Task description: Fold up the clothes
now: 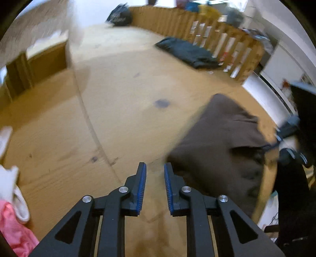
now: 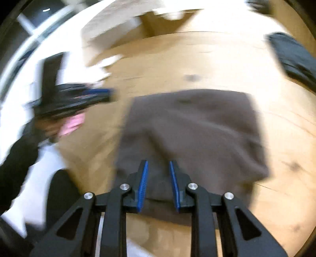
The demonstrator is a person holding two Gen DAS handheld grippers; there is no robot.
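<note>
A brown garment (image 1: 221, 142) lies folded into a rough rectangle on the wooden table (image 1: 110, 122). My left gripper (image 1: 155, 165) hovers just left of its near corner, open, with only bare wood showing between the blue pads. In the right wrist view the brown garment (image 2: 193, 126) fills the middle. My right gripper (image 2: 158, 163) hangs over its near edge with a gap between the pads, which do not press the cloth. The left gripper (image 2: 106, 94) appears blurred at the left, and the right gripper (image 1: 276, 142) sits at the garment's right edge.
A dark folded garment (image 1: 187, 51) lies at the back beside a wooden slat railing (image 1: 223, 39), with a black one (image 1: 118, 16) further off. Pink cloth (image 1: 13, 229) and white cloth (image 1: 11, 187) lie at the near left. A person's dark sleeve (image 2: 17, 156) is at the left.
</note>
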